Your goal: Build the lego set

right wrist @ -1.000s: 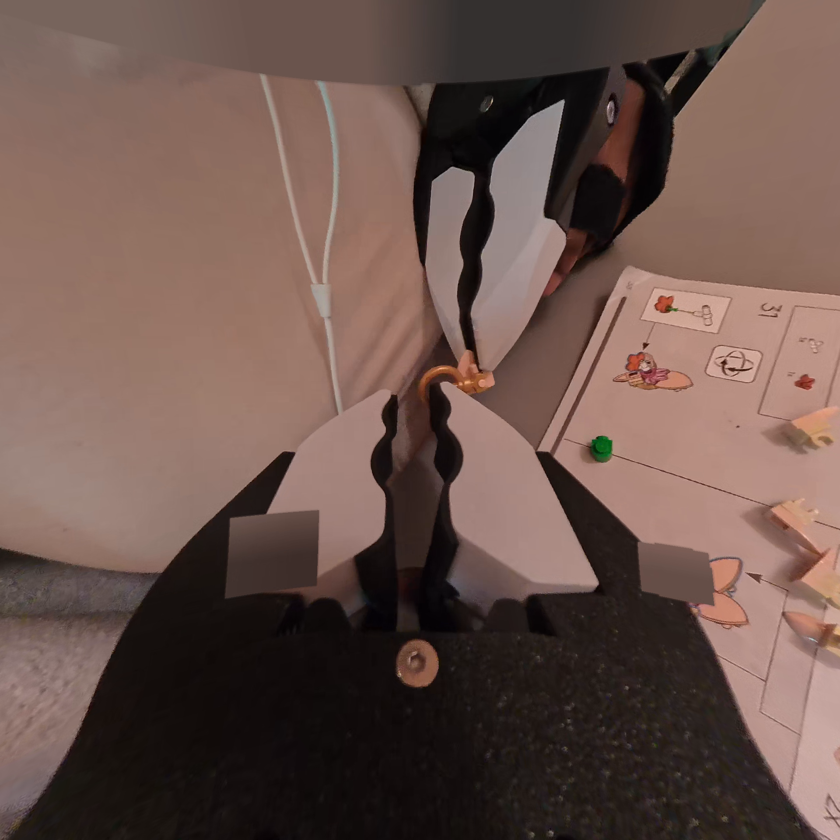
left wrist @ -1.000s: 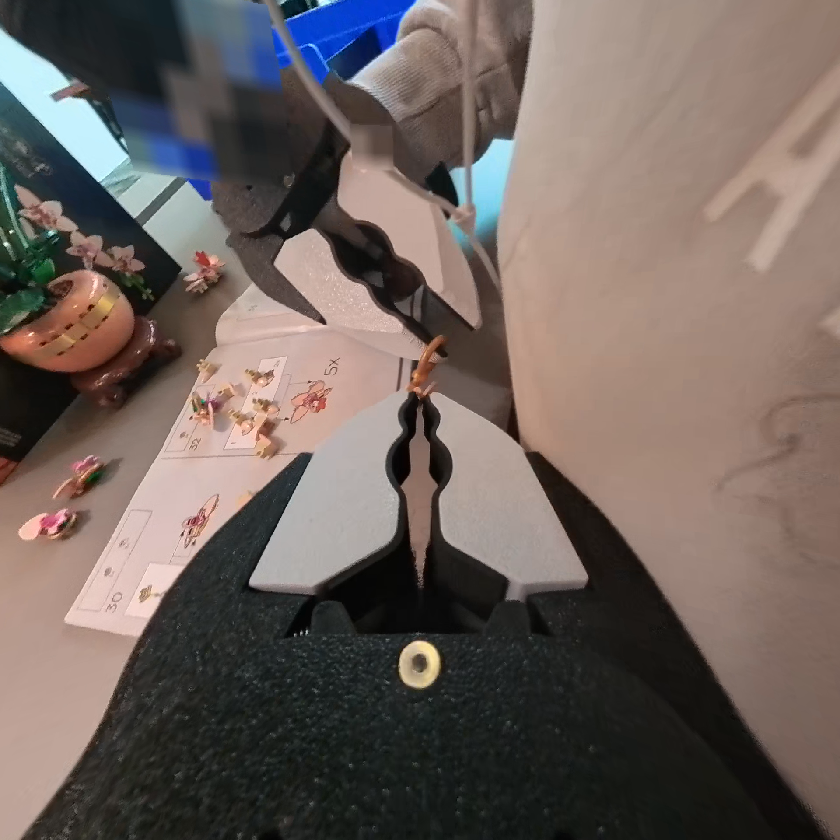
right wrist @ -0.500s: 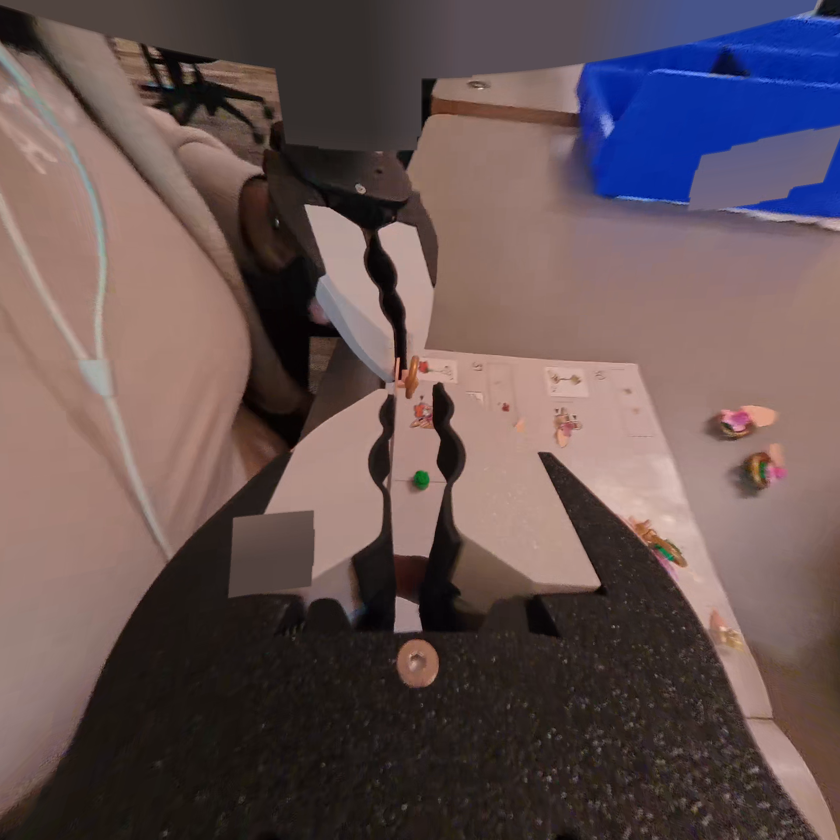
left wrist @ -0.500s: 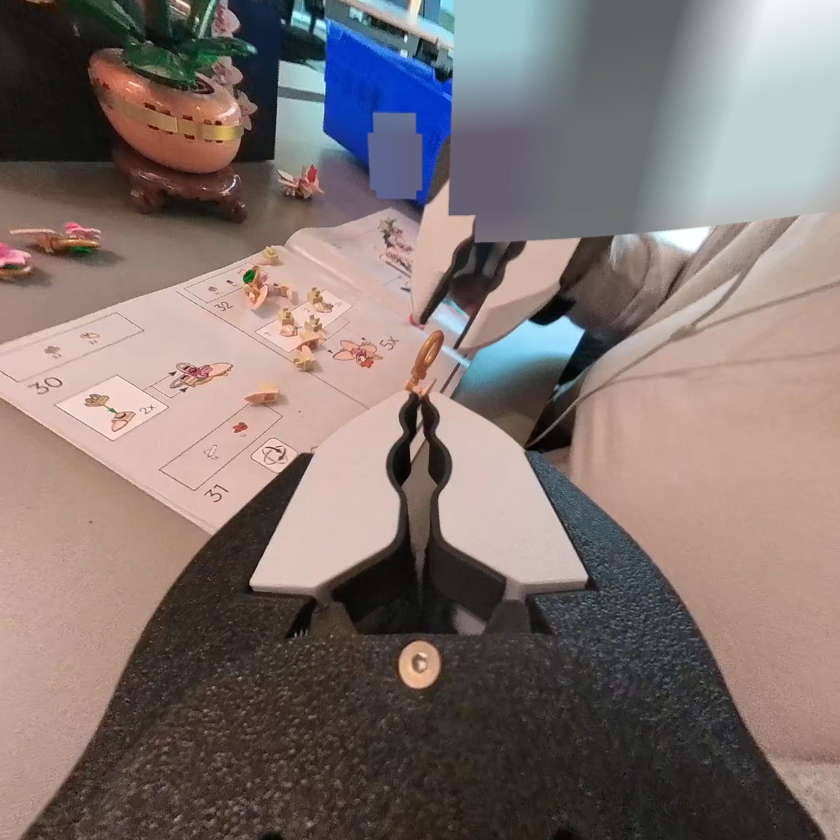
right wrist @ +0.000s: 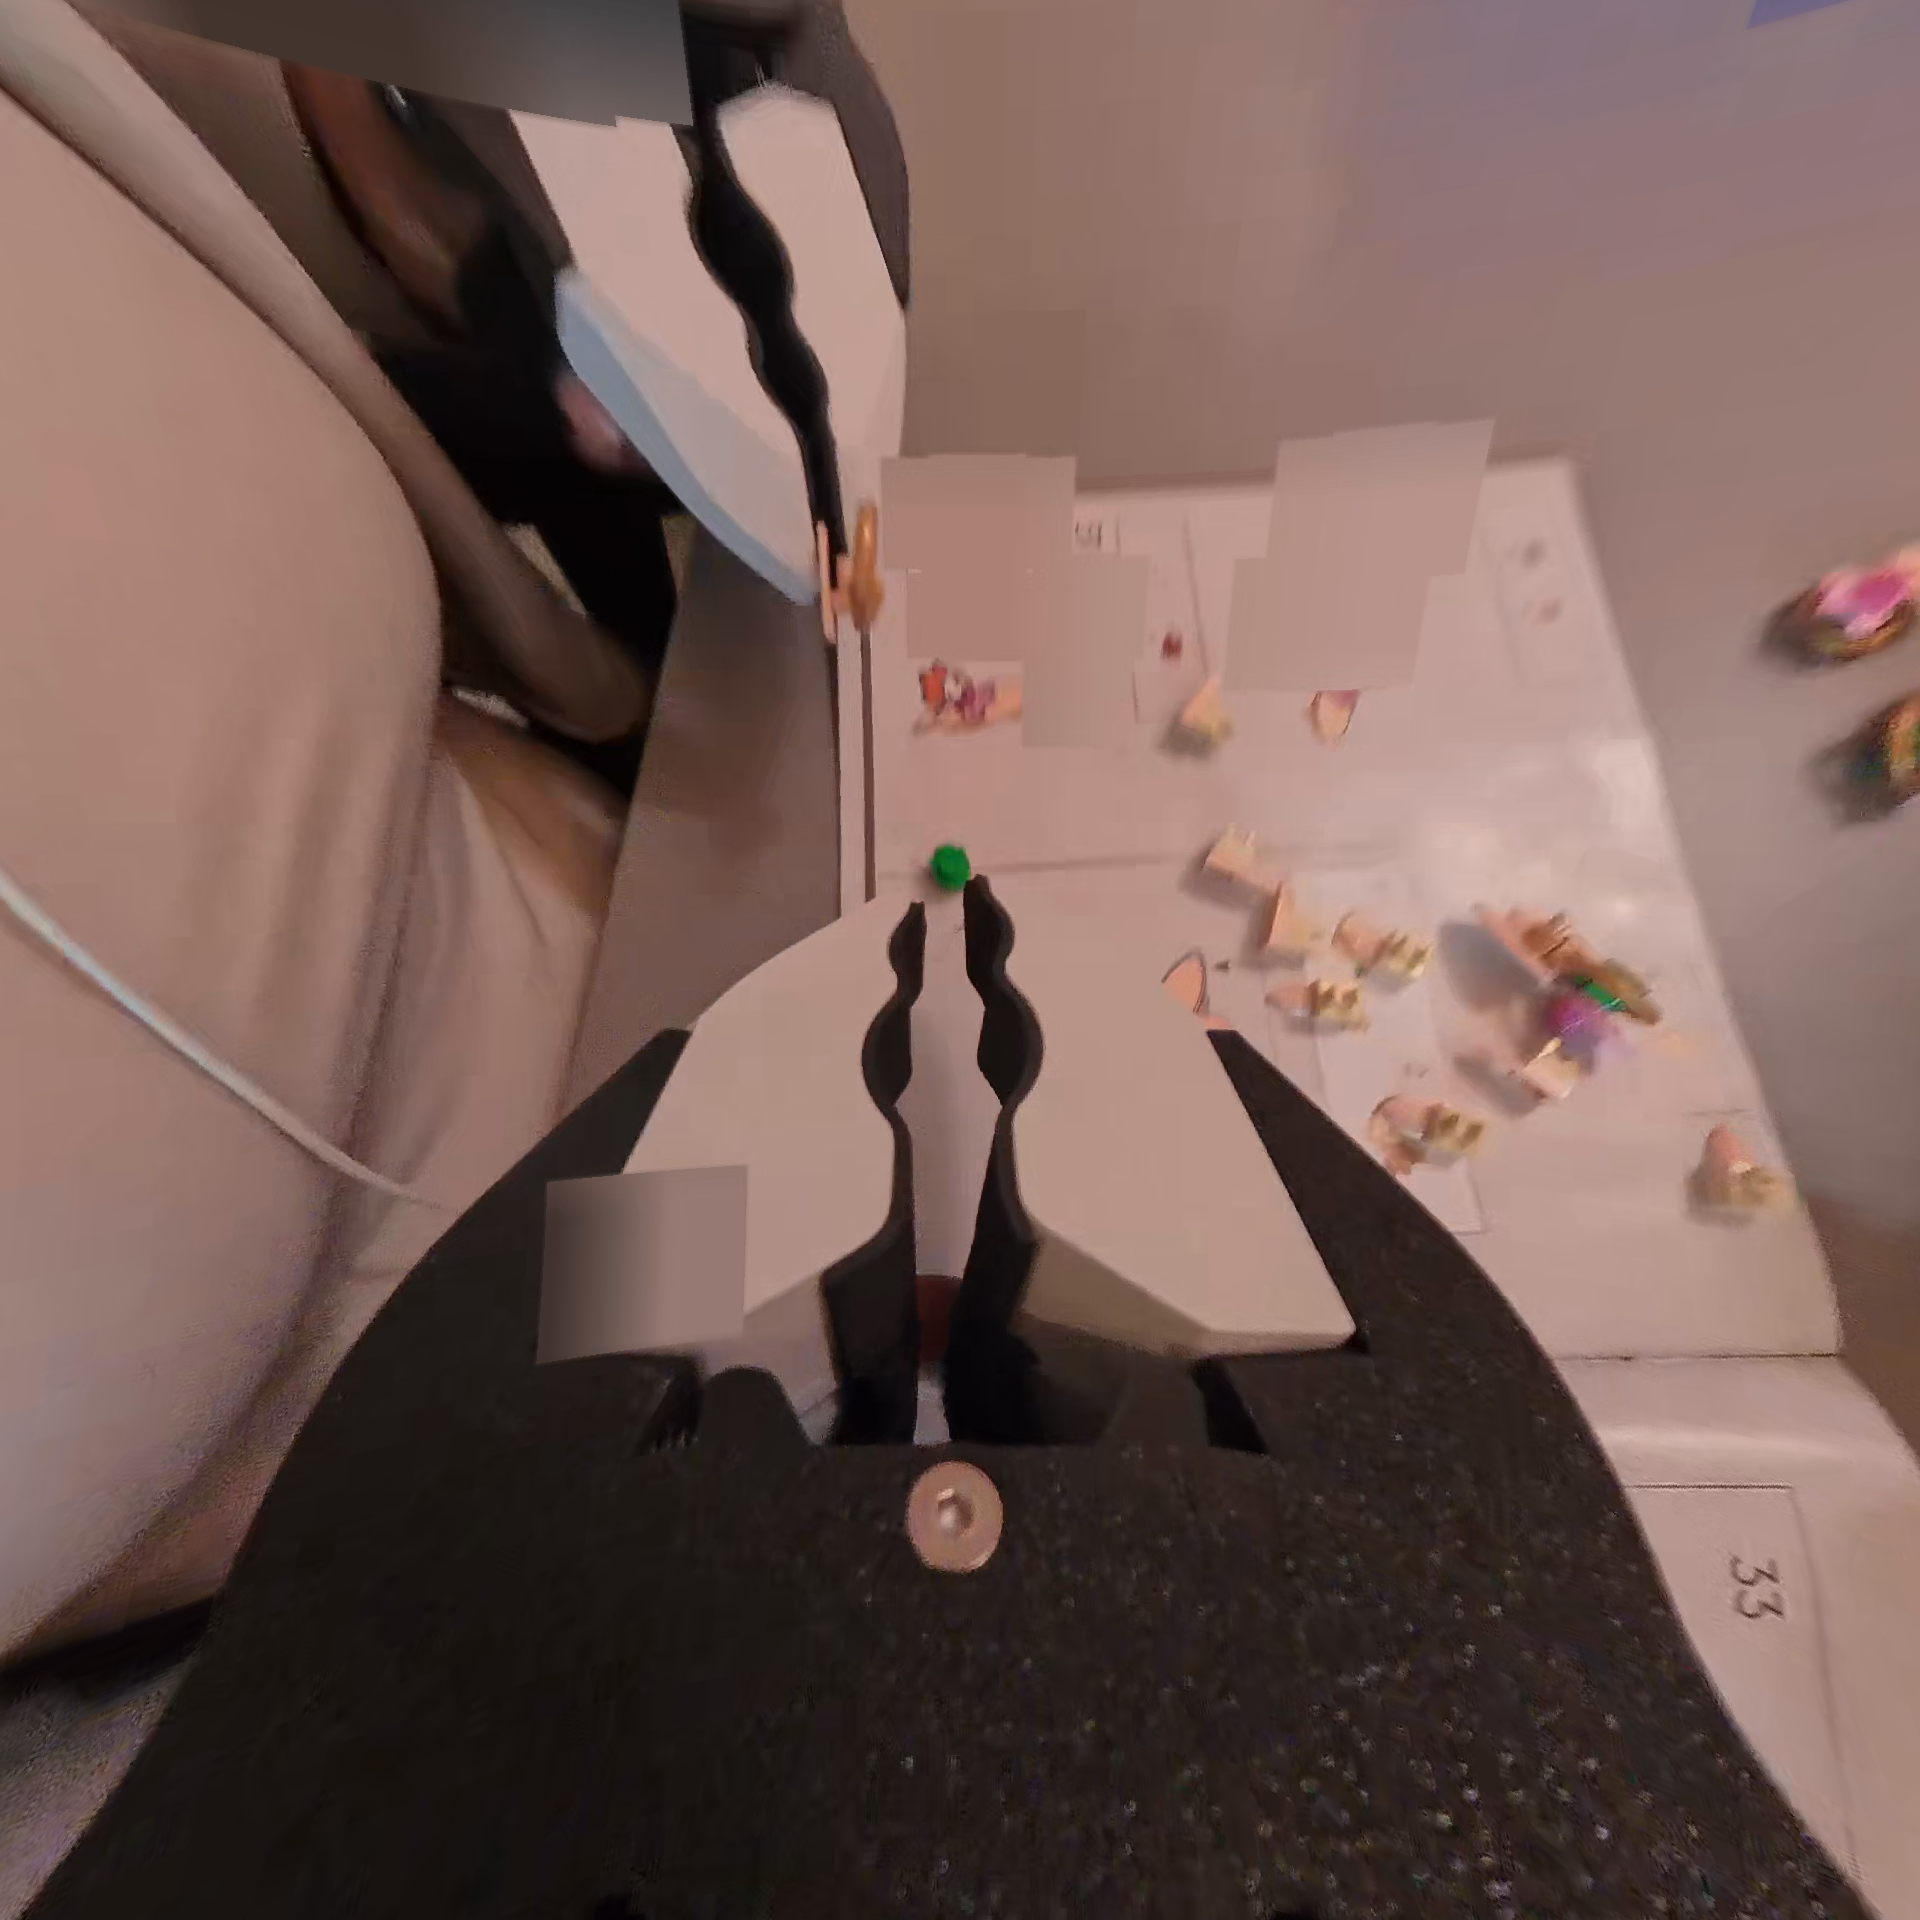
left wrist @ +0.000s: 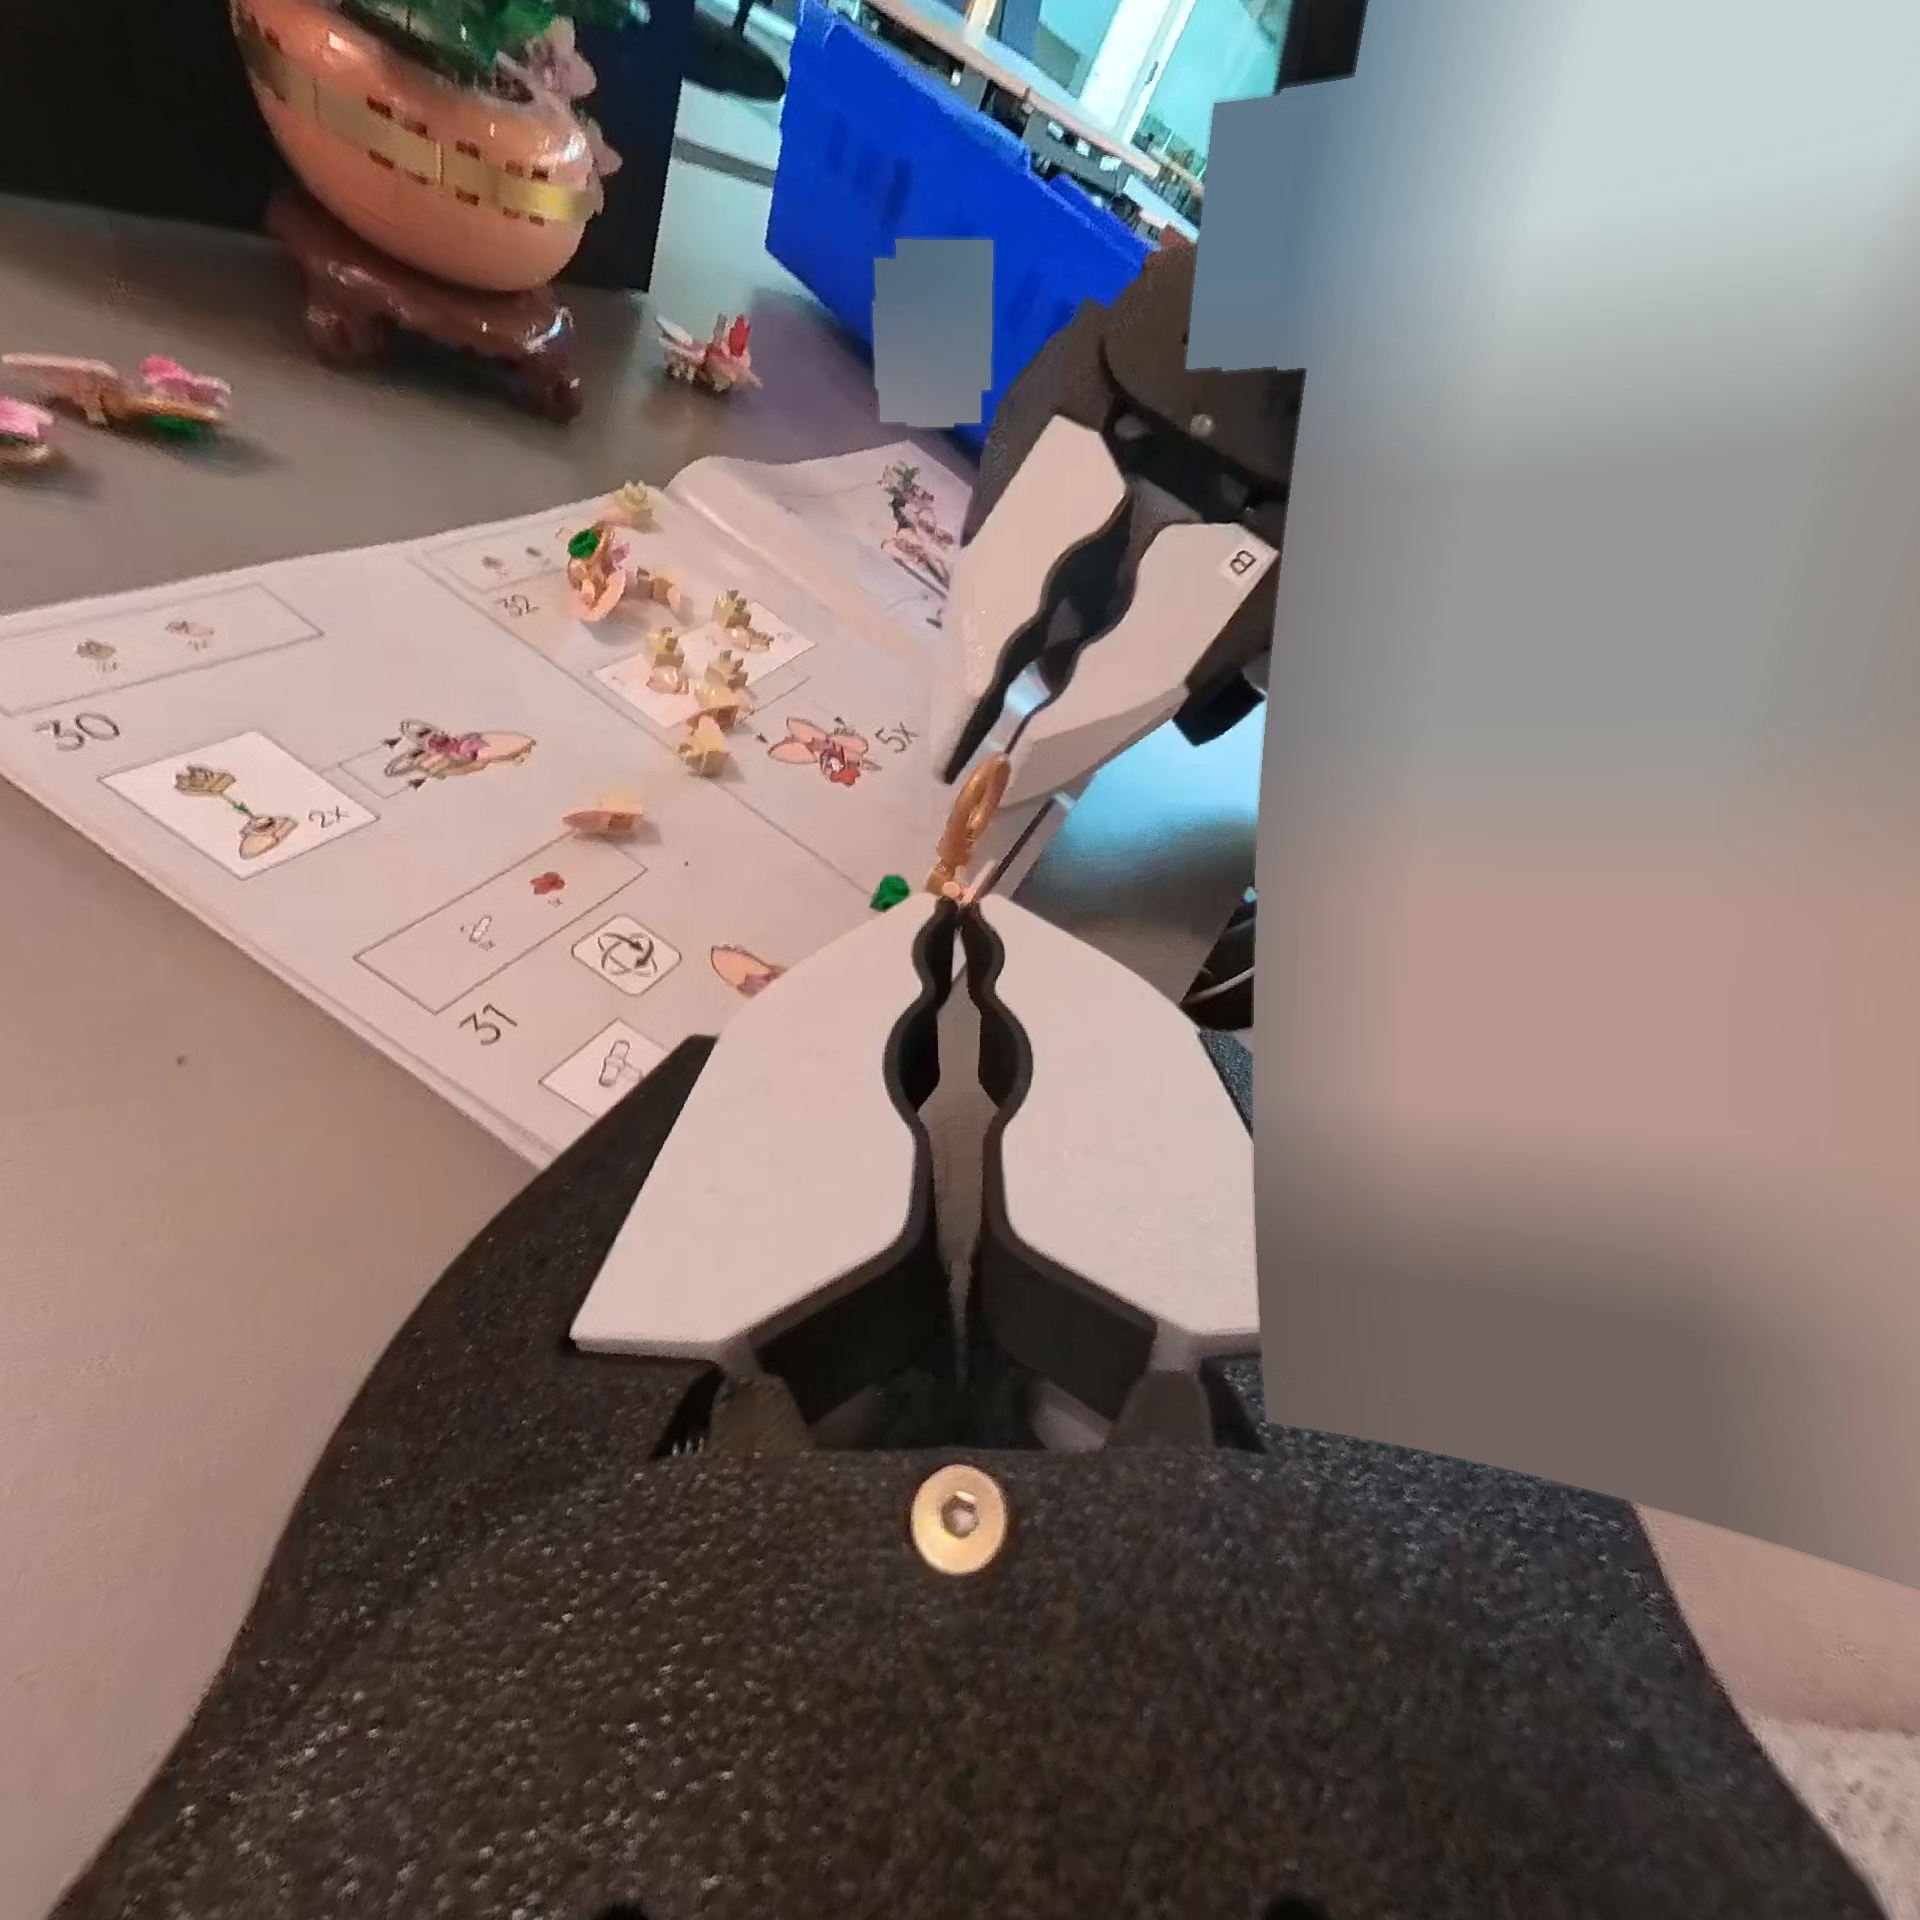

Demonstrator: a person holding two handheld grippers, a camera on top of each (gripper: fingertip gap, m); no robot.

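Since half a second ago the right gripper (right wrist: 943, 891) has swung down off the small gold ring-shaped lego piece (left wrist: 968, 831) and now points at the open white instruction booklet (left wrist: 312, 831), fingers slightly parted with nothing between them. That gold ring piece sits pinched at the very tip of the left gripper (left wrist: 954, 906), whose fingers are closed right down on its tan stub, so it's held up in the air above the booklet's edge.

Just beside those tips lies a tiny round green lego stud (left wrist: 889, 891) on the page. The right wrist view shows that same stud right in front of its own fingertips (right wrist: 977, 896), not touching as far as I can tell, plus the left gripper from the far side with the gold piece sticking out.

Loose tan petal pieces (left wrist: 707, 686) are scattered mid-page, near a part-built flower with a green centre (left wrist: 594, 566). Only the left wrist view catches the pink lego flower pot on its brown base (left wrist: 416, 187), the blue plastic bin (left wrist: 914, 177) and the finished pink flowers (left wrist: 156, 390) on the grey table (left wrist: 156, 1195). The right view is pretty blurry.
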